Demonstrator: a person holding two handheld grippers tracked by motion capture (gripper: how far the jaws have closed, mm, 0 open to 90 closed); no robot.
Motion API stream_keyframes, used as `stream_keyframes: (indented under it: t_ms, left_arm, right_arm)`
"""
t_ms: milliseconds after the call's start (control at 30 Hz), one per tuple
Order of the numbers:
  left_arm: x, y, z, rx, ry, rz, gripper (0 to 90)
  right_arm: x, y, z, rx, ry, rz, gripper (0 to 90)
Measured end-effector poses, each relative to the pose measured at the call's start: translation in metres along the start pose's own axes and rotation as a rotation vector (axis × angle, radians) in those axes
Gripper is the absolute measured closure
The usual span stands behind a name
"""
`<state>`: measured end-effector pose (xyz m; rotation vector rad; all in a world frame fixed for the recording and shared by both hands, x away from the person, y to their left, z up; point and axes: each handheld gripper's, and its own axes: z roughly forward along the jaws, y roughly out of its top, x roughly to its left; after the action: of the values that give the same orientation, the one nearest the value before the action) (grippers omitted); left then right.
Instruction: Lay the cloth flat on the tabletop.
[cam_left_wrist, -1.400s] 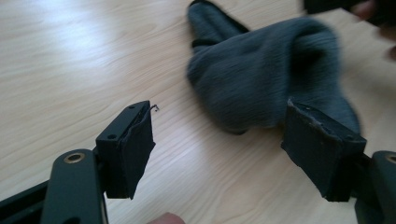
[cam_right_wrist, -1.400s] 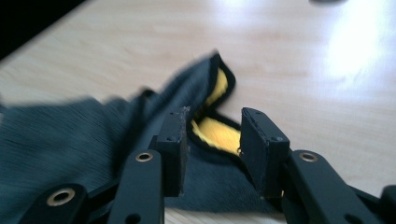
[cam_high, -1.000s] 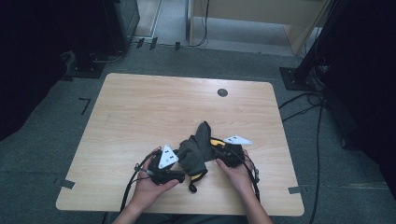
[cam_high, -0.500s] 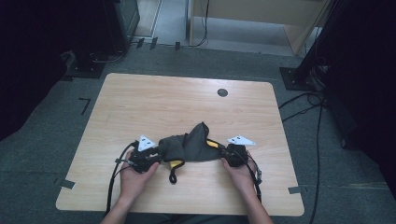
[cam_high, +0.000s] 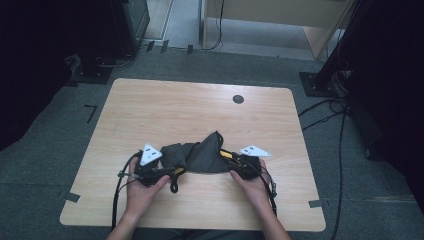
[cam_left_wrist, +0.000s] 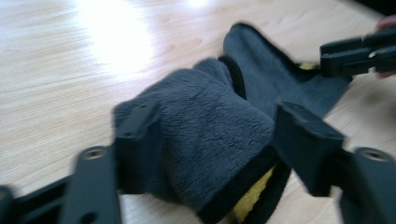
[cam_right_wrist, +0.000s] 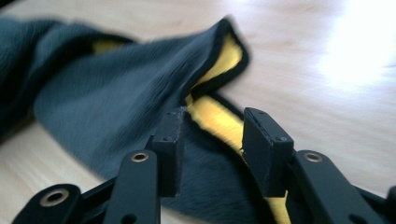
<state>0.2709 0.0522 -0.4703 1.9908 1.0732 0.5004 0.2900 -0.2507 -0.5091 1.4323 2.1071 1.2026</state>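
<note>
Since the earlier frames the left gripper (cam_high: 167, 171) has drawn outward, away from the right gripper (cam_high: 235, 166), and the dark grey cloth (cam_high: 200, 156) that was bunched in a heap between them now lies stretched across the near part of the table (cam_high: 200, 107), spanning from one gripper to the other.

Both sets of jaws have just been opening. In the left gripper view a thick fold of the cloth (cam_left_wrist: 210, 135) sits between the spread jaws, which look to flank it rather than pinch it. In the right gripper view the jaws stand apart over the cloth's edge (cam_right_wrist: 140, 93), the yellow band (cam_right_wrist: 217, 121) running up between them with a gap on either side.

I judge the cloth light, soft and wholly limp: plush pile, a thin black binding at the rim, a yellow underside. It will sag and crumple wherever unsupported, and thick folds may slip from a loose hold. The bound edge or a corner just ahead of each gripper looks the firmest place to take it.

From above, the hands and gripper bodies cover both ends of the cloth, so its corners and true outline are hard to make out. A ridge stands up at the middle, hiding what lies behind it. Both gripper views are blurred
</note>
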Motion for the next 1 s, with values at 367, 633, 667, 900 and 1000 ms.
stream_keyframes:
  t_ms: [367,633,667,900,1000]
  left_arm:
    - [0.050,-0.014,-0.008,0.010,0.192,-0.115,85.2]
    - [0.064,-0.008,-0.030,-0.079,0.100,-0.182,66.3]
    - [0.061,-0.005,-0.033,-0.099,0.083,-0.172,61.7]
    - [0.016,0.003,-0.014,-0.004,0.031,0.012,35.1]
    - [0.014,-0.006,0.004,0.087,0.125,0.006,32.6]
  right_arm:
    - [-0.017,-0.003,-0.001,0.049,-0.127,0.018,90.0]
    - [-0.031,-0.002,-0.014,-0.025,-0.152,0.104,79.9]
    - [-0.029,-0.001,-0.015,-0.041,-0.140,0.101,75.1]
    - [0.001,0.002,-0.005,-0.037,-0.038,0.016,57.5]
    - [0.011,-0.002,0.006,0.003,-0.026,-0.023,65.8]
